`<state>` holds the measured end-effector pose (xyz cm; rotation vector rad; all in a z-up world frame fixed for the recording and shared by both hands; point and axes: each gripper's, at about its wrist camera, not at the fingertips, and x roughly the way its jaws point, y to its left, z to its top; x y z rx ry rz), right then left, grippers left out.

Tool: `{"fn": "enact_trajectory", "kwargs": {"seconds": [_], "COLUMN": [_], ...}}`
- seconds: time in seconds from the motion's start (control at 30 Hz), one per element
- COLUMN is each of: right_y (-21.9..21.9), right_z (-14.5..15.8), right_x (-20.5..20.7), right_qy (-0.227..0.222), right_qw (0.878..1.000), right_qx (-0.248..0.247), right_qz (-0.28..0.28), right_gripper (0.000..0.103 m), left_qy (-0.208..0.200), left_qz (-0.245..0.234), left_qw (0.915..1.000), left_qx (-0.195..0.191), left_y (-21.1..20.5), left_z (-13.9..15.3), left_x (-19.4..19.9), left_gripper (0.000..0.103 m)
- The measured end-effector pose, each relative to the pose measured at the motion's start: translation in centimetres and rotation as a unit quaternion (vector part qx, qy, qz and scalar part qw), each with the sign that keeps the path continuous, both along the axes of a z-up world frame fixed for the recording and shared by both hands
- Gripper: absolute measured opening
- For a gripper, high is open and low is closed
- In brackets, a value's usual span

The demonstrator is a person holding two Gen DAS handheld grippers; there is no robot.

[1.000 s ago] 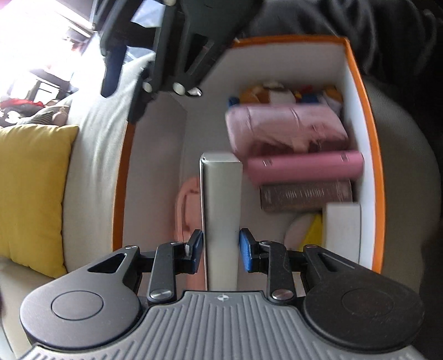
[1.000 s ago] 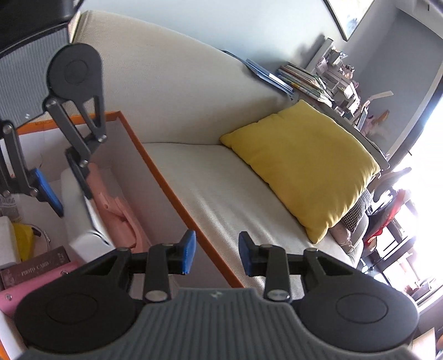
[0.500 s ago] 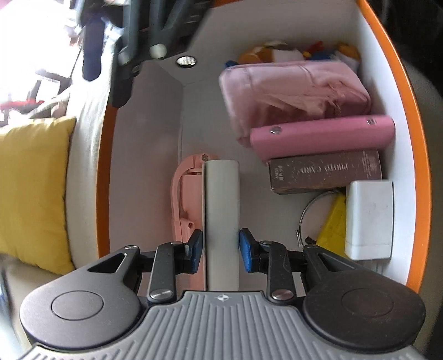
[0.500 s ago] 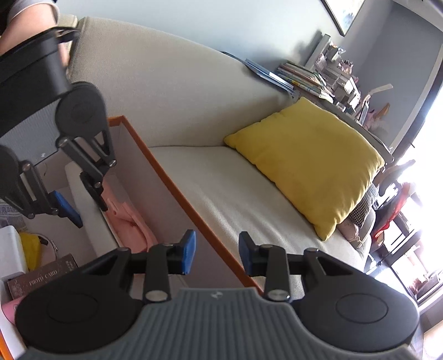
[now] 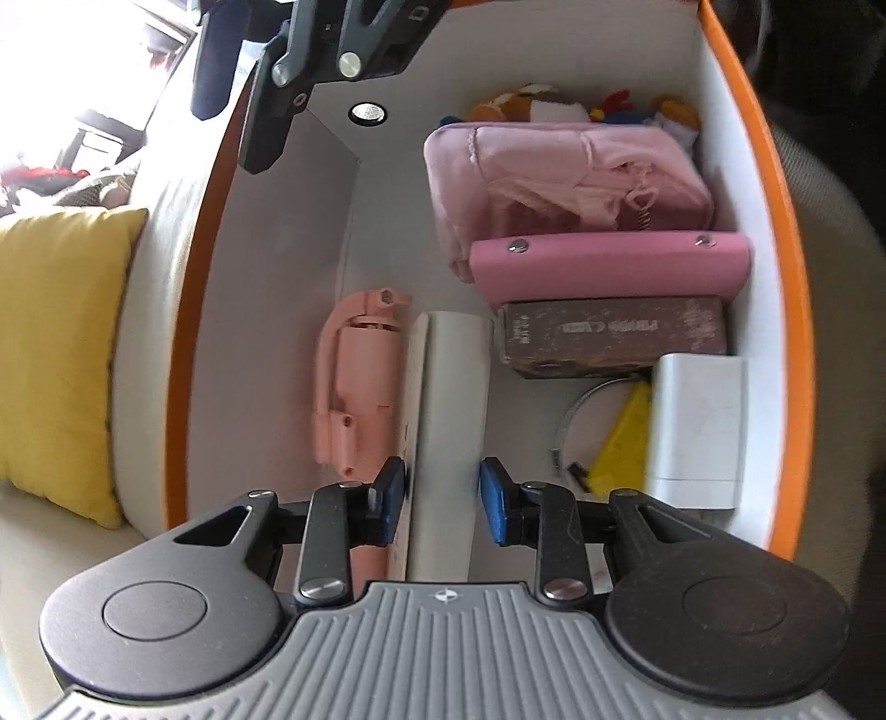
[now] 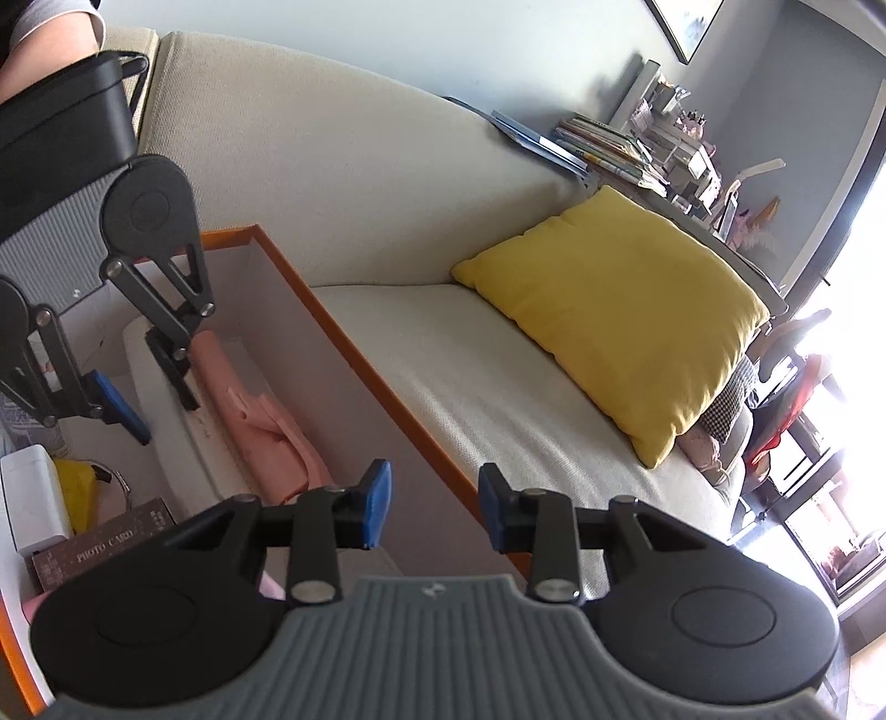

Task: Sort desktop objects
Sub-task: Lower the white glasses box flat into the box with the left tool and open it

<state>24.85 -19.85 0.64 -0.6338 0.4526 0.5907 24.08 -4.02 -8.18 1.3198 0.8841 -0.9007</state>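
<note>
A cream fabric sofa carries an orange-rimmed box with white inner walls, set on the seat against the backrest; a yellow cushion lies on the seat well apart from the box, toward a bright window at the far end of the room. Behind the sofa back, a shelf or ledge holds a stack of books and magazines and small clutter, below a grey wall with the corner of a framed picture. Inside the box the left gripper points steeply down with its blue pads closed on the sides of a long white box, which stands on the box floor just beside a pale pink plastic gadget lying along the left wall. On the other side of the white box, packed toward the right wall, sit a pink pouch, a pink case, a dark brown photo card box, a small white block and something yellow with a thin metal ring; soft toys crowd the far end. The right gripper hangs above the orange rim at the box's near side, its jaws parted with nothing between them. A person's bare arm shows at the top left corner of the right wrist view
</note>
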Motion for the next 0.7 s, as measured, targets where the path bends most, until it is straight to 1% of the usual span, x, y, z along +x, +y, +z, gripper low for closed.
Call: {"fn": "enact_trajectory", "kwargs": {"seconds": [0.07, 0.1, 0.17, 0.2, 0.23, 0.3, 0.4, 0.47, 0.53, 0.57, 0.63, 0.67, 0.7], "right_y": [0.1, 0.0, 0.2, 0.2, 0.3, 0.2, 0.0, 0.0, 0.2, 0.3, 0.7, 0.9, 1.1], "right_z": [0.0, 0.0, 0.0, 0.1, 0.1, 0.3, 0.4, 0.3, 0.2, 0.2, 0.1, 0.1, 0.1], "right_x": [-0.1, -0.3, -0.4, -0.5, -0.5, -0.6, -0.2, 0.0, 0.2, 0.2, 0.1, 0.0, -0.1], "right_qy": [0.001, 0.001, 0.002, 0.001, 0.001, 0.003, 0.026, 0.039, 0.046, 0.048, 0.049, 0.049, 0.050], "right_qw": [1.000, 1.000, 1.000, 1.000, 1.000, 1.000, 0.999, 0.999, 0.998, 0.998, 0.998, 0.998, 0.998], "right_qx": [0.000, -0.001, -0.001, -0.001, 0.000, 0.003, 0.019, 0.028, 0.033, 0.035, 0.038, 0.038, 0.038], "right_qz": [0.001, 0.002, 0.005, 0.006, 0.006, 0.007, 0.005, 0.001, -0.003, -0.004, -0.001, 0.002, 0.005], "right_gripper": [0.037, 0.037, 0.037, 0.037, 0.037, 0.037, 0.037, 0.037, 0.037, 0.037, 0.037, 0.037, 0.038], "left_qy": [0.027, 0.023, -0.003, -0.017, -0.022, -0.012, 0.003, 0.016, 0.038, 0.044, 0.041, 0.037, 0.038], "left_qz": [0.015, 0.021, 0.032, 0.037, 0.042, 0.048, 0.046, 0.067, 0.087, 0.090, 0.094, 0.096, 0.101], "left_qw": [0.9995, 0.9994, 0.9995, 0.9992, 0.9989, 0.9988, 0.9987, 0.9971, 0.9949, 0.9944, 0.9943, 0.9941, 0.9933], "left_qx": [-0.010, -0.013, -0.001, 0.004, 0.005, -0.001, -0.020, -0.033, -0.035, -0.034, -0.030, -0.033, -0.040], "left_y": [0.2, 0.3, 0.5, 0.6, 0.7, 0.8, 0.9, 1.1, 0.6, 0.6, 0.3, 0.1, -0.1], "left_z": [0.4, 0.4, -0.1, -0.4, -0.6, -0.6, 0.1, 0.5, 0.7, 0.5, 0.1, 0.1, 0.3], "left_x": [0.2, 0.3, 0.7, 0.9, 1.1, 1.2, 0.8, 1.1, 1.7, 1.8, 1.8, 1.9, 2.0], "left_gripper": [0.035, 0.035, 0.034, 0.031, 0.031, 0.031, 0.031, 0.031, 0.031, 0.032, 0.037, 0.041, 0.049]}}
